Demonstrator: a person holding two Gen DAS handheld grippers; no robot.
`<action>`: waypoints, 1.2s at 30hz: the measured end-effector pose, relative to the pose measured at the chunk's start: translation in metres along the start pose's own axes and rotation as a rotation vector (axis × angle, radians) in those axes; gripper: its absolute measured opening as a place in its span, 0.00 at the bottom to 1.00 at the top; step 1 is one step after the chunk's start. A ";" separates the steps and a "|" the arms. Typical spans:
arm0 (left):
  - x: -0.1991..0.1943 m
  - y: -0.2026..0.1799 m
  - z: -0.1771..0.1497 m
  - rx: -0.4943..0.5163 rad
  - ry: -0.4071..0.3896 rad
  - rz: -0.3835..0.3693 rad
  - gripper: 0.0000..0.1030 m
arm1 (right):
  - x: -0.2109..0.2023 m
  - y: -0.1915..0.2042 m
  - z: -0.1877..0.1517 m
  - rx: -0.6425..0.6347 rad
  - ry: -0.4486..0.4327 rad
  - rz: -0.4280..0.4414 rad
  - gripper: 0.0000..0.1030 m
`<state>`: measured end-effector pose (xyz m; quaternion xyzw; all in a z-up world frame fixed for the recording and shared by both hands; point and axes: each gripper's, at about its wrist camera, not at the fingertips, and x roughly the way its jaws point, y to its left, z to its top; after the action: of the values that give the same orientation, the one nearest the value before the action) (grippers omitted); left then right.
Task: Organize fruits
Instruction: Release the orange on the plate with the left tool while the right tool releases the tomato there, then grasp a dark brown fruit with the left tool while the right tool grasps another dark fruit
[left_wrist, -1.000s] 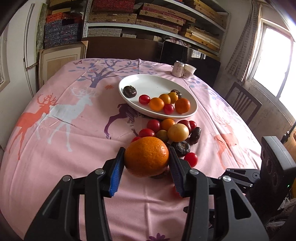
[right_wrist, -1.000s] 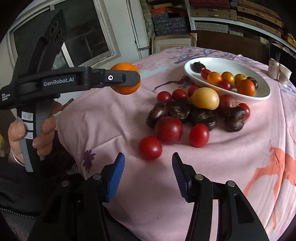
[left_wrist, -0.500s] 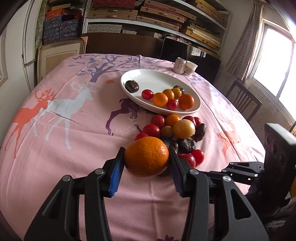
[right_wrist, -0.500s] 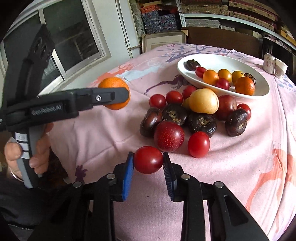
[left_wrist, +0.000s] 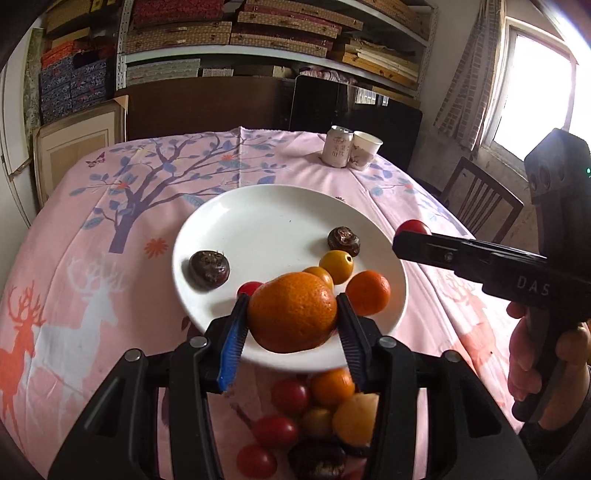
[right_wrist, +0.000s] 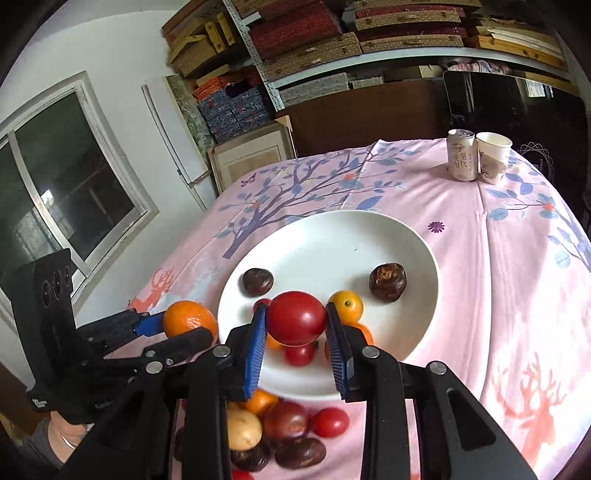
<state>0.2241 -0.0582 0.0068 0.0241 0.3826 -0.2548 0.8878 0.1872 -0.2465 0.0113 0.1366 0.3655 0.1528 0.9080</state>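
My left gripper is shut on a large orange and holds it above the near rim of the white plate. My right gripper is shut on a red tomato and holds it above the same plate. The plate holds two dark water chestnuts, small oranges and cherry tomatoes. A pile of loose fruit lies on the pink cloth just in front of the plate, also in the right wrist view. The right gripper shows in the left wrist view, the left gripper in the right wrist view.
A drink can and a paper cup stand at the table's far side. A wooden chair stands at the right of the table. Shelves with boxes fill the back wall.
Both grippers have lifted and moved forward from the loose pile to above the plate. The right gripper, open one second ago, closed on the red tomato and carried it up.
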 end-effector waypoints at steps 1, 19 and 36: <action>0.012 0.001 0.005 -0.001 0.014 0.003 0.44 | 0.010 -0.001 0.005 0.004 0.007 0.001 0.30; -0.064 -0.019 -0.057 0.124 -0.012 -0.007 0.87 | -0.053 -0.021 -0.069 0.042 -0.050 0.005 0.52; -0.071 -0.015 -0.147 0.118 0.091 -0.004 0.51 | -0.075 -0.011 -0.149 0.021 0.037 0.020 0.52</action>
<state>0.0778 -0.0051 -0.0456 0.0874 0.4070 -0.2772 0.8660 0.0322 -0.2641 -0.0498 0.1469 0.3826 0.1603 0.8980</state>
